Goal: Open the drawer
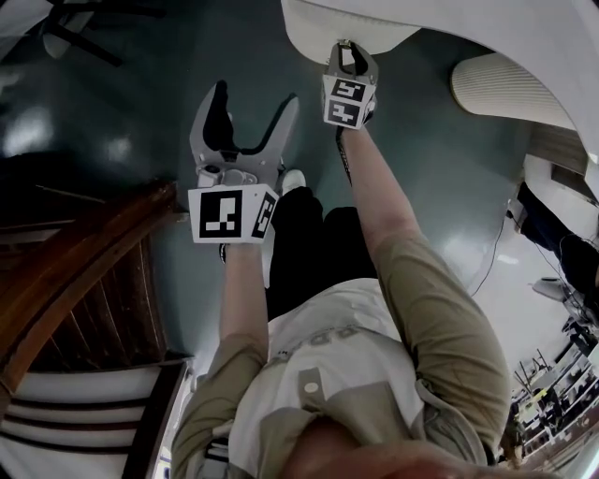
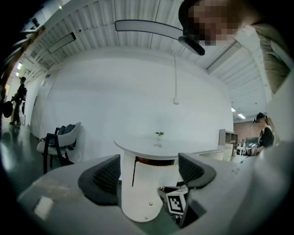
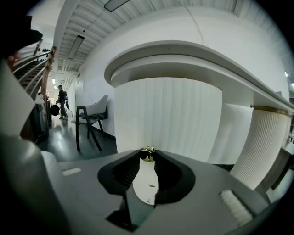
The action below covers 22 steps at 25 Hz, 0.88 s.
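My right gripper (image 1: pixel 348 53) reaches to the white round table (image 1: pixel 323 23) and is shut on a small brass knob (image 3: pixel 147 154), pinched between its fingertips. The knob belongs to a white curved front panel (image 3: pixel 146 181) of the table's ribbed pedestal (image 3: pixel 167 117). In the left gripper view the same pedestal (image 2: pixel 142 193) shows a dark brown gap (image 2: pixel 156 161) under the tabletop, and the right gripper's marker cube (image 2: pixel 177 203) sits low against it. My left gripper (image 1: pixel 255 101) hangs in the air to the left, open and empty, pointing at the table.
A wooden staircase (image 1: pixel 84 271) rises at the left. A dark chair (image 3: pixel 92 117) stands left of the pedestal. A second ribbed white column (image 3: pixel 264 142) and a curved counter stand to the right. A small plant (image 2: pixel 159 134) sits on the tabletop. A person (image 2: pixel 18 98) stands far off.
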### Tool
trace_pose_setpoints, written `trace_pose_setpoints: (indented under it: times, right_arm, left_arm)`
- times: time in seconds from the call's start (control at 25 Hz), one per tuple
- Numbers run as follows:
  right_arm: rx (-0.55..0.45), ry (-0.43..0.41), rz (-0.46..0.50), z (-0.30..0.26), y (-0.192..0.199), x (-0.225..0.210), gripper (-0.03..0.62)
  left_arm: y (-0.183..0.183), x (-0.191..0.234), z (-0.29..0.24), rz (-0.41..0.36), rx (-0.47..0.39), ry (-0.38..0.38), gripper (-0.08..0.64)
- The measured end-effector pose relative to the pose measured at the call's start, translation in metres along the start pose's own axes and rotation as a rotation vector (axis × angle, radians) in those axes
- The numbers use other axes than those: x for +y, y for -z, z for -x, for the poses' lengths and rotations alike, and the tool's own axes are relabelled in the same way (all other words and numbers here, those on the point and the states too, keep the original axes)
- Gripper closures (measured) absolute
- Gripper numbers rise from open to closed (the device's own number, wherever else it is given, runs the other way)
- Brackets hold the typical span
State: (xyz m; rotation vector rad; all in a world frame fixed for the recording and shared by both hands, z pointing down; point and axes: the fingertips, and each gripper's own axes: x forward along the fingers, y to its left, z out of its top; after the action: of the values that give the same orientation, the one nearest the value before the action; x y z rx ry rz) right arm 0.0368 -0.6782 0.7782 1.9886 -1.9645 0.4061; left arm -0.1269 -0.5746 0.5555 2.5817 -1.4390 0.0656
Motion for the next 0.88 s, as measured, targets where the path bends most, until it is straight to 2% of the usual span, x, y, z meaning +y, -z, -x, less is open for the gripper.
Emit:
trace_pose_setpoints:
  times: [0.4, 0.88]
  right_arm:
    - [0.06, -0.03, 0.006, 0.022, 0.016, 0.011, 0.489]
    - [0.068, -0.063, 0.009, 0.034, 0.025, 0.018, 0.489]
  left_arm:
    - [-0.01, -0.011, 0.009, 0.016, 0.027, 0.0, 0.158]
    - [-0.021, -0.015, -0.004, -0.036, 0.012, -0.001, 0.158]
